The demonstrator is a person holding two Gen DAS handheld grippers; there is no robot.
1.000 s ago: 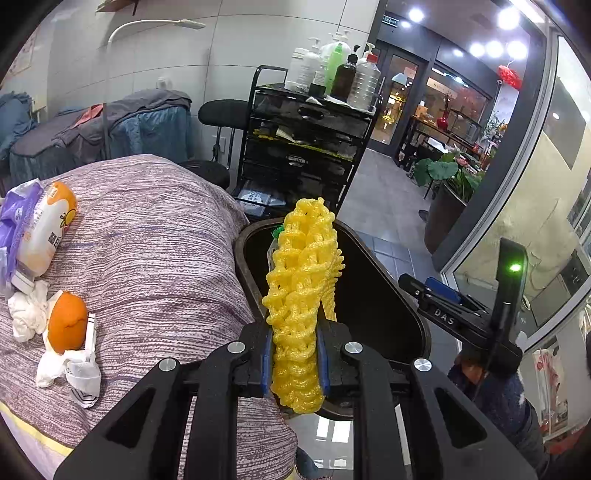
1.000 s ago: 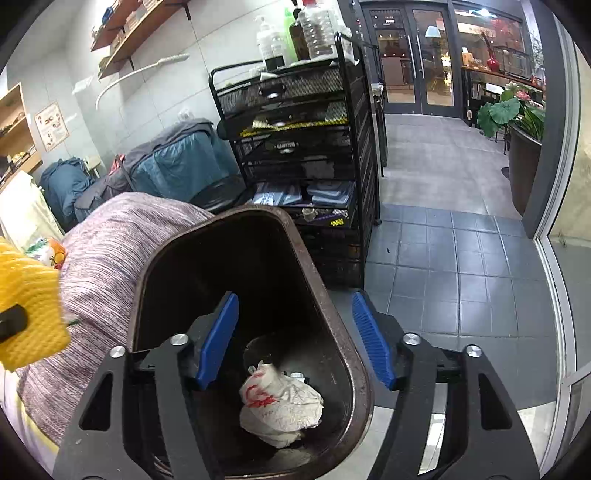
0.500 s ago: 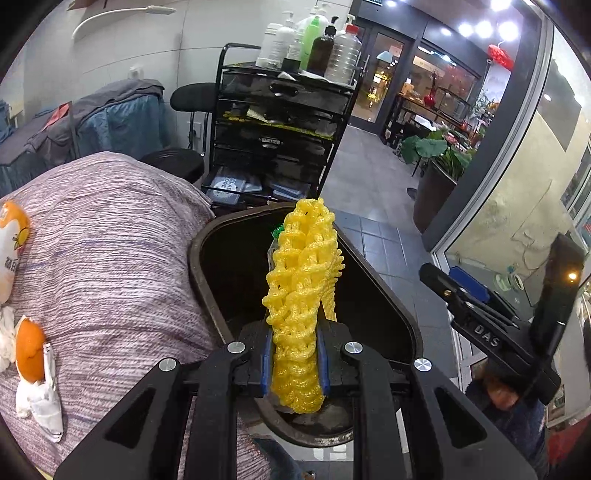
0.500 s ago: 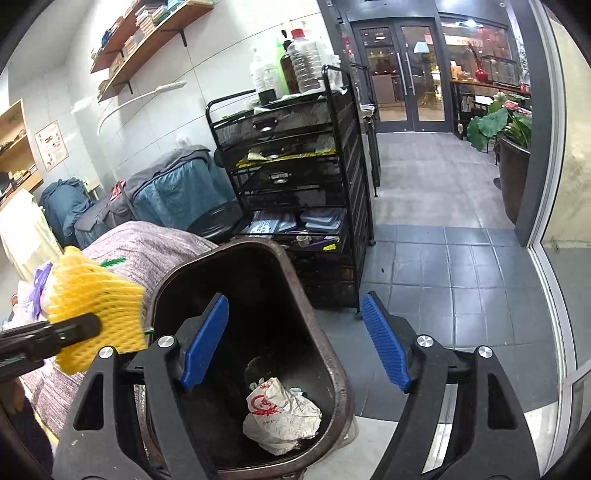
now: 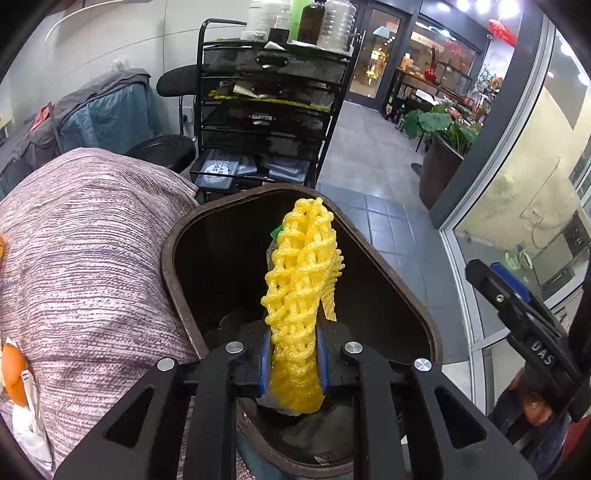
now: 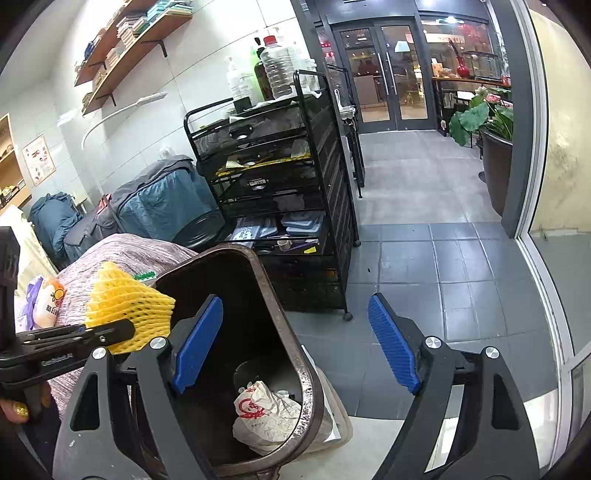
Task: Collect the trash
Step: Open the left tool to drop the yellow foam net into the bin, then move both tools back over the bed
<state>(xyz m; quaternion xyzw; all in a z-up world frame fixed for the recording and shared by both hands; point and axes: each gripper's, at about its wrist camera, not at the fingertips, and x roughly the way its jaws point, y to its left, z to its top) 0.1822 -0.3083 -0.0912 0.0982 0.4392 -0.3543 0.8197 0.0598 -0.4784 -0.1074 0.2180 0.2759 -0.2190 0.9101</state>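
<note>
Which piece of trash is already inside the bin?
The crumpled white wrapper with red print, lying at the bottom of the brown bin. The yellow foam net is clamped in the left gripper.

orange packet (image 5: 14, 373) cut off, bottle tops (image 5: 295, 14) cropped

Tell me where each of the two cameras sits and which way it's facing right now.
Left wrist: on the left gripper, looking down over the bin; its jaws pinch the yellow foam net; the right gripper shows at the right.
Right wrist: on the right gripper, jaws open and just widened, looking into the bin at a crumpled bag; a hand shows.
Shared: bin, net, black cart.
</note>
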